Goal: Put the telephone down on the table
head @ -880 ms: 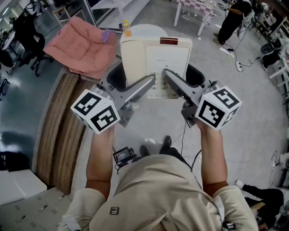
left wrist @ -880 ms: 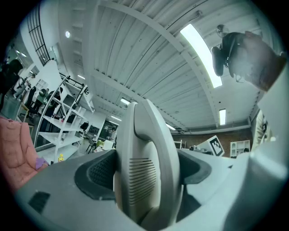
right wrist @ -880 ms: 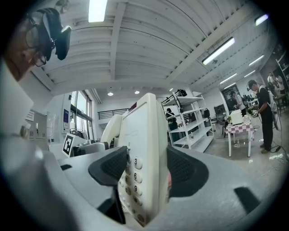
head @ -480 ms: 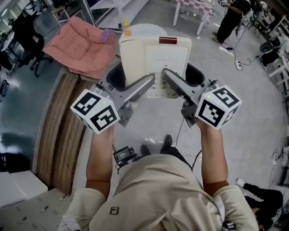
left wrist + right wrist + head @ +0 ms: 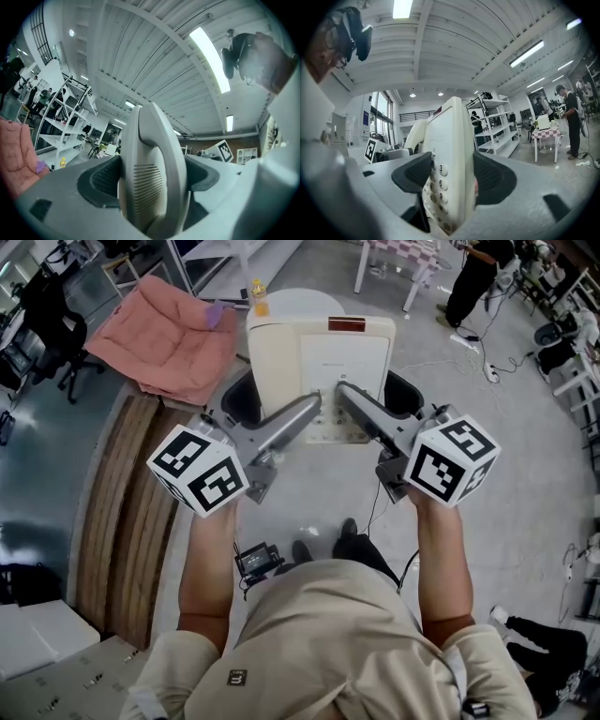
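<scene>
Nothing has shifted over the last second: your left gripper (image 5: 307, 412) and right gripper (image 5: 349, 399) stay clamped on the telephone (image 5: 319, 357), held up at 12 o'clock, so lowering it to the surface remains undone.

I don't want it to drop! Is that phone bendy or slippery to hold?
Likely stiff: the telephone looks flat and unbent though held only by its near edge. Its smooth plastic looks slippery, maybe why the left gripper and right gripper both clamp it.
</scene>
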`<action>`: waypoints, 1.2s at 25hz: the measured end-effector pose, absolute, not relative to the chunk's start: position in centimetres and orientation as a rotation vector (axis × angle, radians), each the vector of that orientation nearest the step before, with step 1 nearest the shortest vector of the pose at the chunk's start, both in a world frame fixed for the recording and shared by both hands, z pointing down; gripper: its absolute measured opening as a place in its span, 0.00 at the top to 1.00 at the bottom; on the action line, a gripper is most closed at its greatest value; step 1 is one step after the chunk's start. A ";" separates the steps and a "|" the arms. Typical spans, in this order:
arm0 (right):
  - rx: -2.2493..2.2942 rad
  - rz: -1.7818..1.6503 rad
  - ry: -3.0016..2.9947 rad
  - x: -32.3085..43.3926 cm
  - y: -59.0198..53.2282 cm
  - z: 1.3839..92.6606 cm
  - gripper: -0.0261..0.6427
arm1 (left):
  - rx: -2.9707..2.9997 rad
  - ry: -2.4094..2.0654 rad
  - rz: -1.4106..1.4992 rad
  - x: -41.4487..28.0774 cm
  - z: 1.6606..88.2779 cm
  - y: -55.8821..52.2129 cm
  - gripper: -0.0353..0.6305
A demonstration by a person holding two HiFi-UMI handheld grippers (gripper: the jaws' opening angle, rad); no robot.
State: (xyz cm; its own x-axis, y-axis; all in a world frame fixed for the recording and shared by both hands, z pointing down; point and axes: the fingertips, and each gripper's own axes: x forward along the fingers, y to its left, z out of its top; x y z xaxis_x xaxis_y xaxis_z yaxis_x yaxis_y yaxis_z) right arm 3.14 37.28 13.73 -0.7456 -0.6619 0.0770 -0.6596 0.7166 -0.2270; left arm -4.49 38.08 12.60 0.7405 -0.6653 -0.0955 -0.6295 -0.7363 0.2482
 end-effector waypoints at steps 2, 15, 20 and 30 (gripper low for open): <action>-1.123 -0.377 2.901 3.3 37.1 13.7 0.57 | 2.737 -1.026 -0.270 -4.4 12.7 37.9 0.33; -1.036 -0.469 2.900 2.6 30.7 15.8 0.58 | 2.690 -1.093 -0.246 -5.2 14.6 31.9 0.33; -0.980 -0.501 2.922 4.6 24.0 15.2 0.58 | 2.654 -1.144 -0.231 -3.1 14.0 25.5 0.33; -0.862 -0.489 2.953 5.3 20.4 16.3 0.58 | 2.631 -1.247 -0.231 -2.2 15.0 22.5 0.33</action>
State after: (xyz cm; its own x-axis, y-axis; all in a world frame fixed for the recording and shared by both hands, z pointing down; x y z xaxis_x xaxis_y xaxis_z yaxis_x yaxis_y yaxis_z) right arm 5.25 20.42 16.28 -0.8466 -0.5287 0.0620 -0.5204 0.7976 -0.3050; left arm -2.25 22.52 14.96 0.6275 -0.7771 -0.0473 -0.7426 -0.6157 0.2636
